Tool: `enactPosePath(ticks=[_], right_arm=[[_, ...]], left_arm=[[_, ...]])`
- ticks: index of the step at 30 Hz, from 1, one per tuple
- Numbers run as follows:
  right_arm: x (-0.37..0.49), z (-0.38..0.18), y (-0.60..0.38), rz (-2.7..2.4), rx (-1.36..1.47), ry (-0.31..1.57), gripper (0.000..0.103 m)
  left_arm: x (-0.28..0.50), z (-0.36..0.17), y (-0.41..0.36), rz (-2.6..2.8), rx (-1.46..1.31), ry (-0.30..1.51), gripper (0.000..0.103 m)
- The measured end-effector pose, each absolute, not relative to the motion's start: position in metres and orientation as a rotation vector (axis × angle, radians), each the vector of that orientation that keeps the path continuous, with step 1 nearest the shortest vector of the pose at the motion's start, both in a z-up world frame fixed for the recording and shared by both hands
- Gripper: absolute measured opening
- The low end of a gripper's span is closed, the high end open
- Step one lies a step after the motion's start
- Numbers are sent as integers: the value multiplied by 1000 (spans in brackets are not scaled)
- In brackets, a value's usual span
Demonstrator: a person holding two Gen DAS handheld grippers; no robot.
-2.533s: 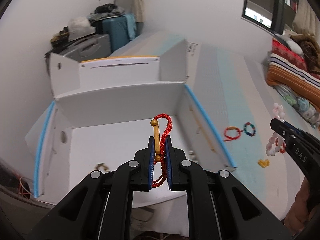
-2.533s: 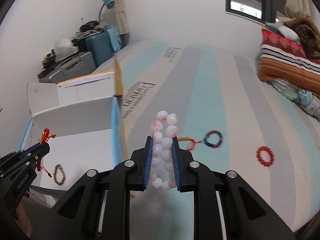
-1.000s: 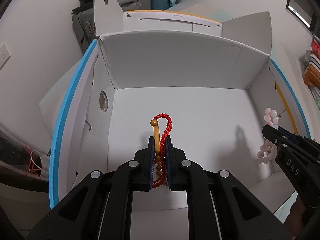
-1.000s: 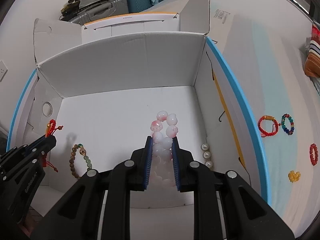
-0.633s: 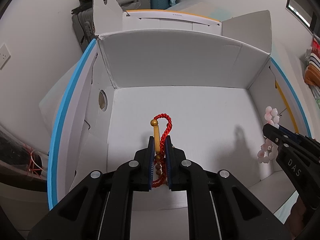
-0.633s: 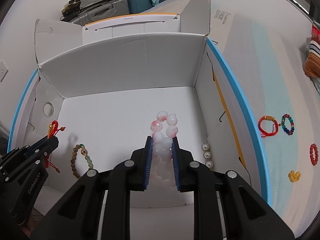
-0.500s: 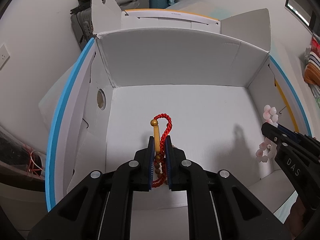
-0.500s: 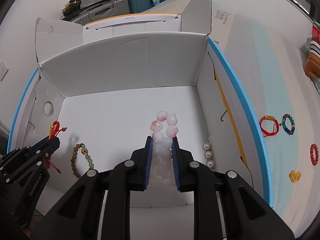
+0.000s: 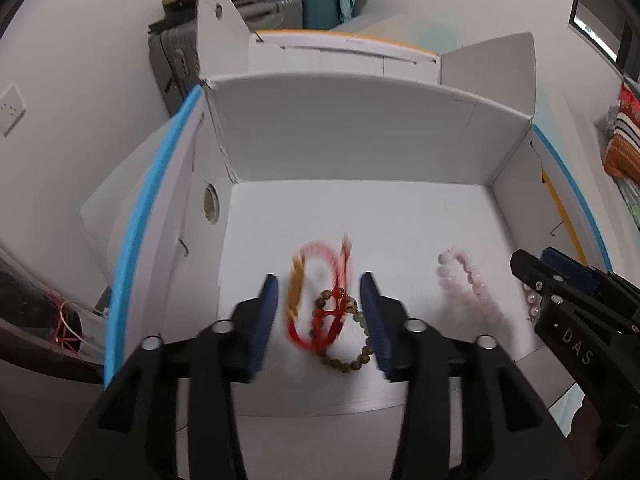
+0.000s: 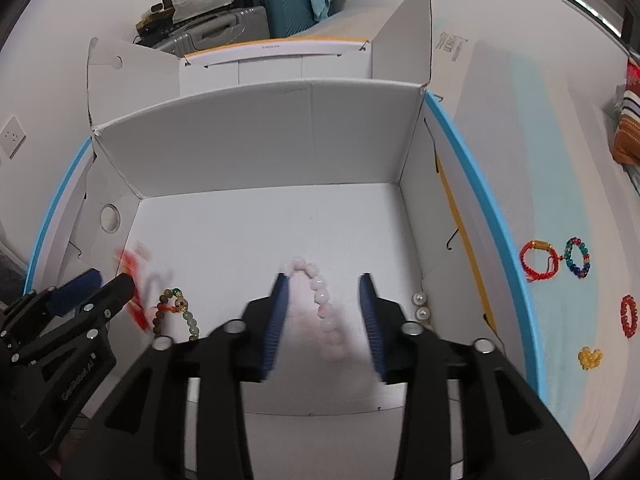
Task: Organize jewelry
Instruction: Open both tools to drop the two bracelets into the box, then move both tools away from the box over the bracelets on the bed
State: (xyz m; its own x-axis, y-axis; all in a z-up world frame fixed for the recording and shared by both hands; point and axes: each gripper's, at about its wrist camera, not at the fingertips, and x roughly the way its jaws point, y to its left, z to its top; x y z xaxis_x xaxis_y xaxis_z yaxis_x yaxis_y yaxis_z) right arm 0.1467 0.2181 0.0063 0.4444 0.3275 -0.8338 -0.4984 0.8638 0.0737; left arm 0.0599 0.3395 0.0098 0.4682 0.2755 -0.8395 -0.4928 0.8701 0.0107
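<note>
White box (image 10: 248, 148) walls fill both my views, with suitcases (image 10: 256, 4) stacked against the wall behind. My left claw (image 9: 319, 300) has just been opening, and the red bracelet (image 9: 316, 292) is a blur between its parted pads, loose over a wooden bracelet (image 9: 348, 356) on the box floor. My right claw (image 10: 324, 304) has just been opening too, its pink bracelet (image 10: 324, 308) blurred and free between the pads (pearls (image 10: 420, 306) sit near the right wall), while four more bracelets lie on the bed (image 10: 560, 184) outside.

left gripper (image 9: 320, 304): angled steeply down, jaws just opened, pads clear of anything; right gripper (image 10: 324, 304): same downward tilt, jaws just opened, nothing gripped
</note>
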Motion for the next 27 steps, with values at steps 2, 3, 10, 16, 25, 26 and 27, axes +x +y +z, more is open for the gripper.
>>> enactPosePath(ticks=[2, 3, 10, 16, 25, 26, 27], right_arm=[[145, 10, 216, 516, -191, 972, 47], [143, 12, 215, 516, -193, 967, 50], [133, 28, 204, 526, -193, 905, 59], [126, 42, 194, 518, -187, 855, 79], [122, 61, 161, 499, -132, 802, 92], [121, 63, 158, 496, -126, 794, 93], [121, 64, 154, 491, -122, 786, 93]], left_arm=[[57, 14, 338, 485, -240, 963, 56], [55, 16, 337, 490, -236, 955, 58], [39, 29, 330, 497, -229, 917, 75], [27, 43, 319, 504, -212, 866, 90], [20, 59, 293, 477, -175, 810, 97], [20, 58, 290, 474, -174, 810, 97], [21, 59, 286, 467, -171, 809, 97]])
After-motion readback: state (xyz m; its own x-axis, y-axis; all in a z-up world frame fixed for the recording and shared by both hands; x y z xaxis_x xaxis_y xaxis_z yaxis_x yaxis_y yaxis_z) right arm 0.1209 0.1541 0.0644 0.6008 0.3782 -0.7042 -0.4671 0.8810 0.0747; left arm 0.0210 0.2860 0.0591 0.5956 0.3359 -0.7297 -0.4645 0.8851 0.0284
